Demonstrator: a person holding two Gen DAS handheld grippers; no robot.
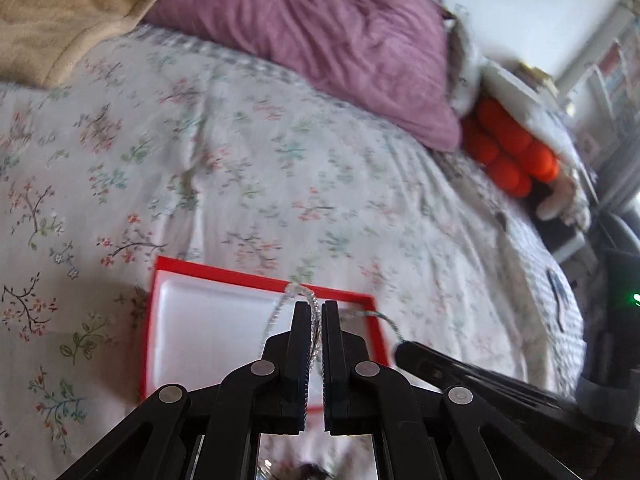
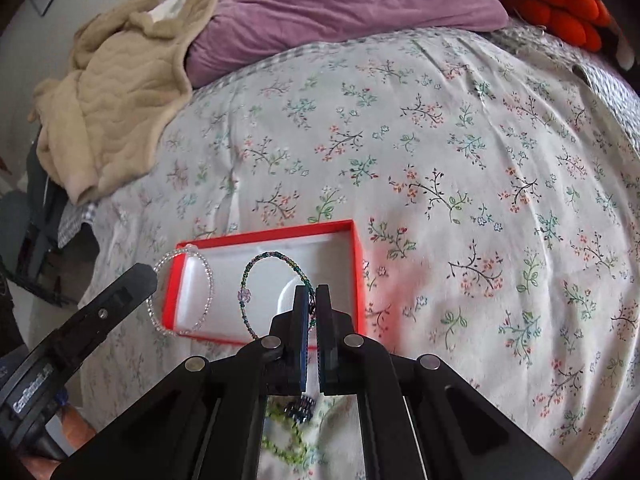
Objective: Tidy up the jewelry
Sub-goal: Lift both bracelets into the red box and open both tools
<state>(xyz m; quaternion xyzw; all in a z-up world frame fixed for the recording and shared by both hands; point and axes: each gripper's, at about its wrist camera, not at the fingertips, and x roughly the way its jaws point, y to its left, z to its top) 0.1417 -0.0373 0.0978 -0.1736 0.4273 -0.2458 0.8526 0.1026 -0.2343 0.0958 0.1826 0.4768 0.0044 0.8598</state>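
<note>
A red box with a white lining (image 1: 224, 320) (image 2: 344, 264) lies open on the floral bedspread. My left gripper (image 1: 316, 312) is shut on a clear beaded bracelet (image 1: 298, 291), which hangs over the box's left end in the right wrist view (image 2: 206, 268). My right gripper (image 2: 312, 300) is shut on a dark green beaded bracelet (image 2: 264, 258) with a pale flower bead, held above the box's middle. The right gripper's finger (image 1: 432, 364) shows at the left view's lower right, with its bracelet (image 1: 380, 316) beside the box's right edge.
A purple pillow (image 2: 340, 4), a beige quilted blanket (image 2: 116, 100) and an orange knotted cushion (image 1: 508, 148) lie at the bed's far side. More beaded jewelry, green and dark (image 2: 296, 420), lies on the bedspread under my right gripper. The bed's left edge drops to dark items (image 2: 36, 240).
</note>
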